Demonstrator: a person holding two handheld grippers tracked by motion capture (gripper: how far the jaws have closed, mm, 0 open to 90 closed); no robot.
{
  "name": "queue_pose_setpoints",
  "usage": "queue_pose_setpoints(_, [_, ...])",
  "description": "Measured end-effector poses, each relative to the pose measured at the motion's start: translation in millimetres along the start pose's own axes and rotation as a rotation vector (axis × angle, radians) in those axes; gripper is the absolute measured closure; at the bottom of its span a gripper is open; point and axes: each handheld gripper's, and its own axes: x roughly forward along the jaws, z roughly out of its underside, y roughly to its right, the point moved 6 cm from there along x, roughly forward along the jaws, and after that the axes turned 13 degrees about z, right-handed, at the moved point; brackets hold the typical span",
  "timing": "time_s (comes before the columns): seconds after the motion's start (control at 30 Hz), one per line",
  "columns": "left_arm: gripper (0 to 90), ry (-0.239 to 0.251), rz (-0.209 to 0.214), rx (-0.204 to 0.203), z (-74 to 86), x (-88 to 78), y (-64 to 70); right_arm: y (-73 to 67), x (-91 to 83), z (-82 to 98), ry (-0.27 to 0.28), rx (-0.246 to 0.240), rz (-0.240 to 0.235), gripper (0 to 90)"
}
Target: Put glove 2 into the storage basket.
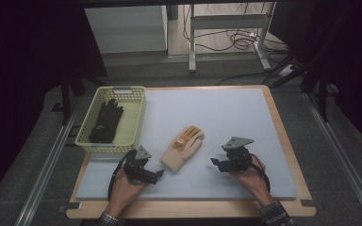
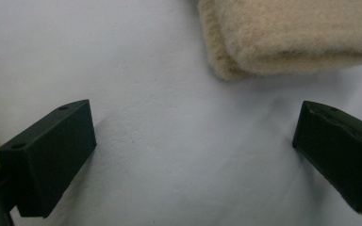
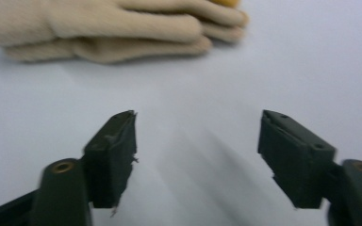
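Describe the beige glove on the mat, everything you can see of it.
The beige glove is a fuzzy knitted one with orange-yellow patches on the fingers and palm area. It lies flat on the pale blue mat, cuff toward the person, fingers pointing away toward the upper right. The fingers lie close together. Nothing touches it but the mat: the left gripper sits just short of its cuff, the right gripper off to its side, both open.

Dim room, dark edges; pale mat [image 1: 226, 122] evenly lit; right gripper view motion-blurred, soft shadows.
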Motion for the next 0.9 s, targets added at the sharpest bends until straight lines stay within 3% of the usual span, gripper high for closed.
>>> queue_pose_setpoints(0.23, [0.4, -0.003, 0.005, -0.006, 0.0, 0.1, -0.4, 24.0, -5.2, 20.8, -0.010, 0.035, 0.065, 19.9])
queue_pose_setpoints(0.4, [0.4, -0.003, 0.007, -0.008, -0.1, 0.0, -0.6, 30.9, -4.4, 33.6, -0.033, 0.037, 0.097, 18.5])
queue_pose_setpoints(0.57, [0.4, -0.002, 0.008, -0.008, -0.1, 0.0, -0.5, 34.9, -1.6, 37.3, -0.054, 0.089, 0.073, 15.5])
queue_pose_setpoints(0.9, [1.4, -0.023, 0.013, -0.016, -3.7, -0.8, 2.0, 34.5, -1.7, 37.8, -0.048, 0.081, 0.081, 15.5])
